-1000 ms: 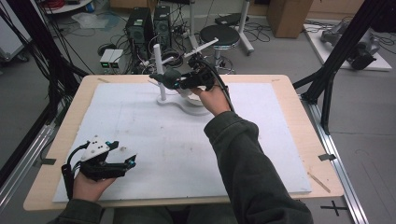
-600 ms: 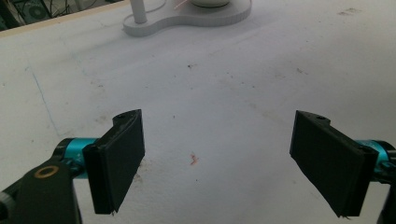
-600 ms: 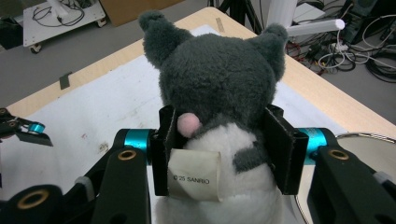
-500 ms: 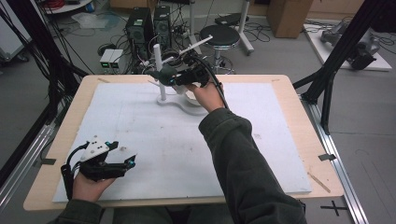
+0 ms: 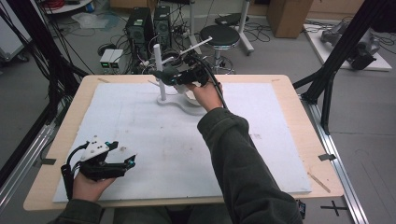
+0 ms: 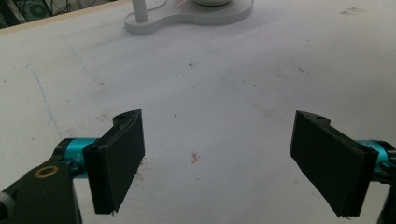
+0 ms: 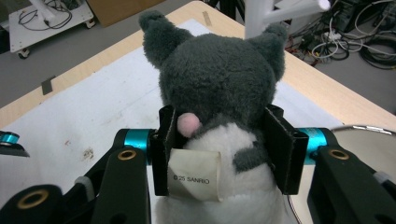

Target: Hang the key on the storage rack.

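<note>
Step now: the right gripper (image 7: 223, 149) has a soft toy (image 7: 217, 88) and holds it up in the air over the far side of the desk (image 5: 280, 84), close to the white stand (image 5: 161, 74).
Right fingers: squeezed tight on the toy's middle, one black pad (image 7: 164, 149) on each side.
Left gripper: the left gripper (image 5: 105, 161) rests low at the near corner of the desk, well away from the toy; its fingers (image 6: 119, 163) are spread wide with nothing between them.
Next move, my guess: bring the toy to the stand or to its round base (image 5: 184, 103) and set it down gently, keeping the squeeze on until the toy sits well.
Toy: fluffy and squishy, dark grey head with two pointy ears, white body, a small pink spot, a paper-like label (image 7: 194, 175) on its back.
Stand: hard, smooth, white, a thin post with side arms.
Desk top: a flat white mat (image 6: 224, 93) with small marks, wood edge around it.
</note>
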Demonstrator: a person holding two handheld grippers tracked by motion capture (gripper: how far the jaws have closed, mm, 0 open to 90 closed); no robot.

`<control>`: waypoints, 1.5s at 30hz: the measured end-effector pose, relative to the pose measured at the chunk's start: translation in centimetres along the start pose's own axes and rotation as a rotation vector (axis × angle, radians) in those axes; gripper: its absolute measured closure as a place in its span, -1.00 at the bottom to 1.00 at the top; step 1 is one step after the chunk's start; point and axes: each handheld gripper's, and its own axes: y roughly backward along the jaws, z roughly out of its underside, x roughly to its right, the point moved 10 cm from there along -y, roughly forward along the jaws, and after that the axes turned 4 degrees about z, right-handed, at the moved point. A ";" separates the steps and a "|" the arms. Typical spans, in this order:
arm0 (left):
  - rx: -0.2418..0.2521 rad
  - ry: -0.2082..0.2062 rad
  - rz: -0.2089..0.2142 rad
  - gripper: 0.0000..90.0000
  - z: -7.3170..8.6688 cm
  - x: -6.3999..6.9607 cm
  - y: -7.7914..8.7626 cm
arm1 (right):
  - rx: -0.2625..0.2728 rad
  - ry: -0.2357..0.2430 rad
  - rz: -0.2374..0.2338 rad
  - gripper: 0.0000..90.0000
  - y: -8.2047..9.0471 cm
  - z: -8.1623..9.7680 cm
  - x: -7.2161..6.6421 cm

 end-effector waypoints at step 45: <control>0.005 0.004 -0.007 -0.59 0.1 -0.3 0.5 | -0.122 0.022 0.060 0.13 -2.4 2.4 0.8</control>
